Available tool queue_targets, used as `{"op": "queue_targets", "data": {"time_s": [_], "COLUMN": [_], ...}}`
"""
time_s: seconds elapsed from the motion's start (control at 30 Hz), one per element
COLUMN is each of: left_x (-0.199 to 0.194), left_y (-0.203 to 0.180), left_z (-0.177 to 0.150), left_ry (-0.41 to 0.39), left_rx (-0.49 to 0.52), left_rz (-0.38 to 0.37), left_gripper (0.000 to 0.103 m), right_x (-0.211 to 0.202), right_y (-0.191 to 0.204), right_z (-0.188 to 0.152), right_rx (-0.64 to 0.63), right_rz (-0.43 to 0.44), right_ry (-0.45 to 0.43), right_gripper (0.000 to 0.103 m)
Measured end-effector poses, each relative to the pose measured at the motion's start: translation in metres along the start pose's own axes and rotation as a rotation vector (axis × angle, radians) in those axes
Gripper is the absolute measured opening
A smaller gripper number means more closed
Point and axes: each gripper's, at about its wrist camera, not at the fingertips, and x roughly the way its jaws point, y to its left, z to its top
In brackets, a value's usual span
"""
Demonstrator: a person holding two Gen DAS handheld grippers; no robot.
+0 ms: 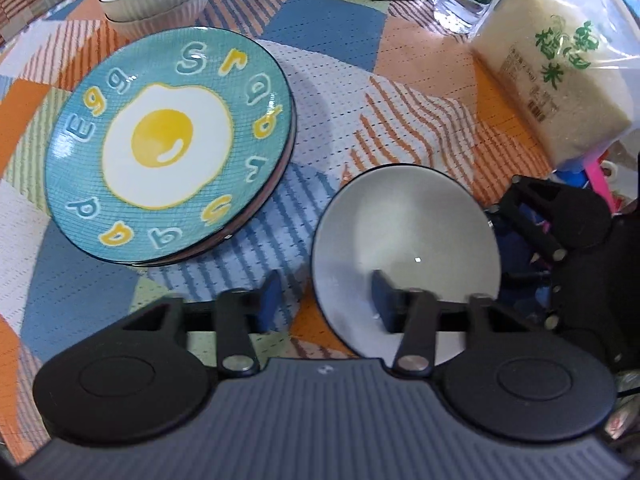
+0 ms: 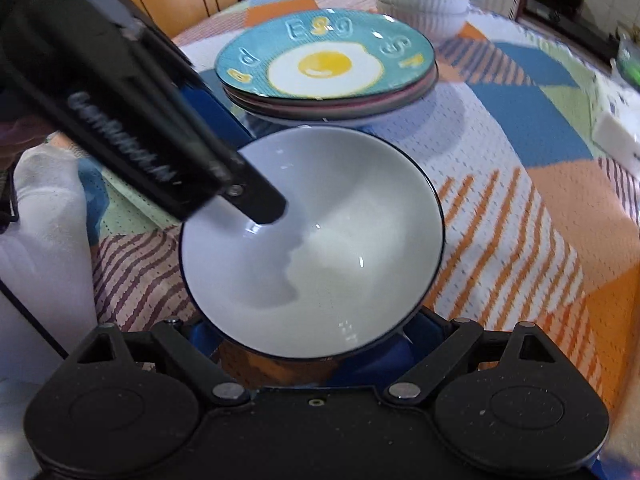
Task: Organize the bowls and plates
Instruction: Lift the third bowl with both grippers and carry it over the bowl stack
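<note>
My left gripper (image 1: 322, 300) has one pad inside the grey bowl (image 1: 404, 256) and one outside, nearly closed over its rim; my right gripper (image 2: 316, 354) stands wide around its base. The bowl sits beside the egg plate (image 1: 168, 148). If the rim slips, the bowl may tip.

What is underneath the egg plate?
Below the egg plate more plates are stacked: pink and dark rims peek out. Their faces are covered, so designs and exact count stay unseen.
</note>
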Motion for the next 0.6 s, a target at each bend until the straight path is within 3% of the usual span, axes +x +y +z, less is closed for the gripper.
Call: {"op": "queue_targets", "data": {"time_s": [0.03,0.13,0.27,0.6], "left_x": [0.001,0.002,-0.004,-0.049], "left_y": [0.000,-0.005,-0.010,-0.021], "left_z": [0.000,0.000,0.003,0.018], "left_ry": [0.004,0.008,0.018,-0.050], "left_rx": [-0.003,0.013,0.029,0.052], "left_rz": [-0.009,0.025,0.033,0.062], "left_gripper": [0.026,0.020,0.021,0.022], "right_x": [0.000,-0.001,-0.005,-0.038], "right_y": [0.002,0.004,0.003,0.003], "right_z": [-0.001,-0.004,-0.005,0.008], "right_rx": [-0.007,-0.023,-0.021,0.061], "right_rz": [0.000,0.006,0.014,0.007], "right_ry": [-0.013,-0.041,-0.055,-0.128], "right_gripper": [0.093,0.093,0.093,0.093]}}
